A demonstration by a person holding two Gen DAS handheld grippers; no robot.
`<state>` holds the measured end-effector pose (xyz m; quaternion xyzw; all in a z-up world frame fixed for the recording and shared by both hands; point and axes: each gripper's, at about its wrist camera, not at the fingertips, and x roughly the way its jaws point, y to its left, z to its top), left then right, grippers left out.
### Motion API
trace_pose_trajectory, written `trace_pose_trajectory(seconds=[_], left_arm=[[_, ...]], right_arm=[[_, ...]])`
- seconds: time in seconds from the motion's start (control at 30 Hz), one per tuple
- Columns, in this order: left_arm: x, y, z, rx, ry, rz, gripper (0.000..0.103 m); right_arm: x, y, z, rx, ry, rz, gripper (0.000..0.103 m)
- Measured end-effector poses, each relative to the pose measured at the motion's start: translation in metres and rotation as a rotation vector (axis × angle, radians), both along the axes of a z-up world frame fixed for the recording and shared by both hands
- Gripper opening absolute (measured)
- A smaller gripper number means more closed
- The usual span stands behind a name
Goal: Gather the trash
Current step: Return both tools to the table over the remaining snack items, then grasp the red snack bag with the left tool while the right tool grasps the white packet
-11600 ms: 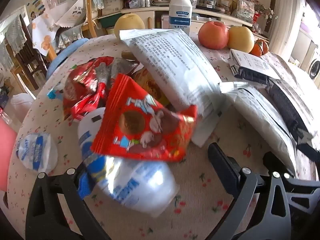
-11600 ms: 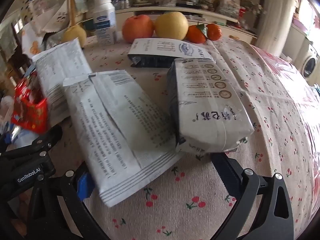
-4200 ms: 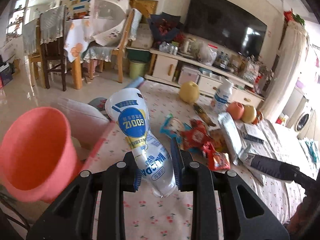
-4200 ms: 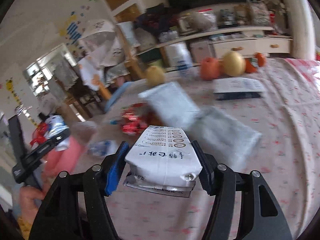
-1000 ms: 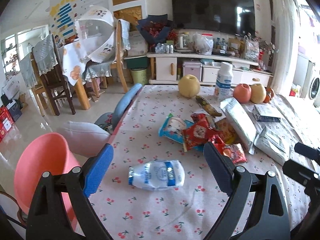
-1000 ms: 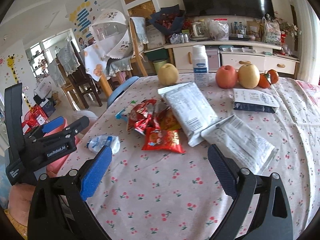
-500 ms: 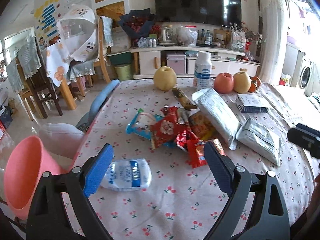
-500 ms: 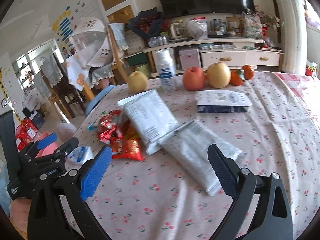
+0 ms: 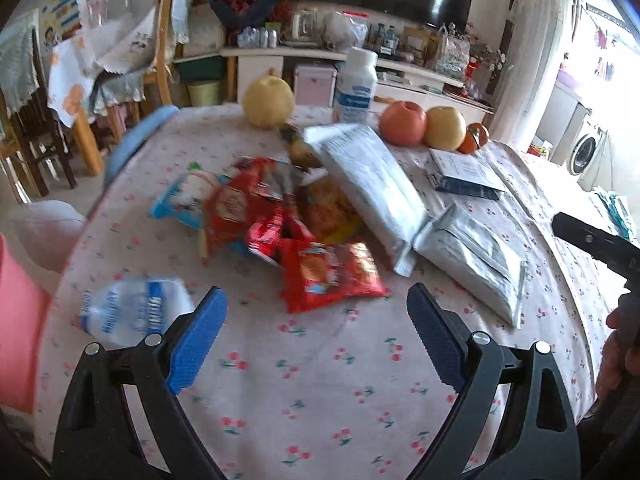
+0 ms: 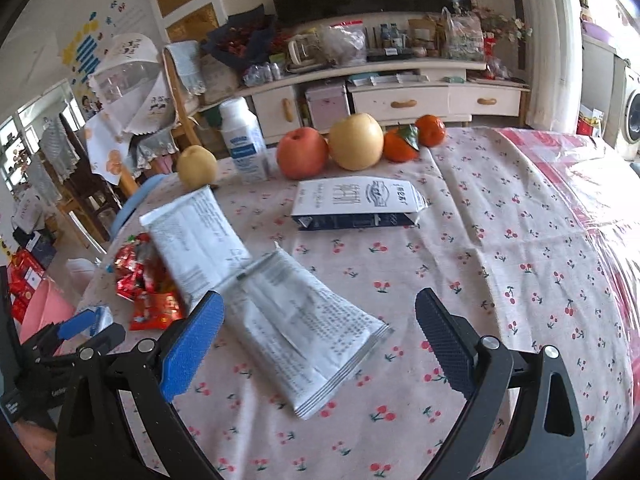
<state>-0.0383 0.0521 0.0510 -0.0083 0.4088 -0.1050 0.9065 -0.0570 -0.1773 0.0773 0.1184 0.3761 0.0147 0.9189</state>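
With both sets of fingers spread wide and holding nothing, I see my left gripper point(image 9: 316, 328) poised over the cherry-print tablecloth point(image 9: 304, 392) near the tabletop's near edge, its ribbed blue pads point(image 9: 196, 336) facing each other across bare cloth. Just beyond the left pad, toward the left edge, lies a crumpled clear plastic bottle point(image 9: 132, 312) with a blue label, on its side and blurred. Ahead of the gap sits a glossy red snack wrapper point(image 9: 332, 270), flat and crinkled, at the front of a heap of red, orange and blue wrappers point(image 9: 256, 208). My right gripper point(image 10: 320, 336) hangs just short of a flat grey foil pouch point(image 10: 304, 332) with fine printed text, which lies angled between the fingers with its sealed end toward me. A second, similar grey pouch point(image 10: 192, 236) overlaps it toward the left edge. Farther on rests a white and navy packet point(image 10: 356, 204), apart from both pouches. Along the far edge stand a white bottle point(image 10: 244, 140), a red apple point(image 10: 302, 152), two yellow pears point(image 10: 356, 142), one off to the left, and two oranges point(image 10: 400, 144). Off the left edge a pink bin point(image 9: 16, 328) shows.
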Motion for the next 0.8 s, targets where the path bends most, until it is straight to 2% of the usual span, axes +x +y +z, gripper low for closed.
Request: trace_pose_trajectory(seconds=[0.4, 0.8], left_arm=[[0.027, -0.028, -0.029, 0.109, 0.067, 0.014, 0.092], [0.043, -0.032, -0.039, 0.147, 0.096, 0.038, 0.092]], right_arm=[[0.02, 0.026, -0.032, -0.114, 0.13, 0.111, 0.095], [0.039, 0.036, -0.049, -0.12, 0.207, 0.171, 0.095]])
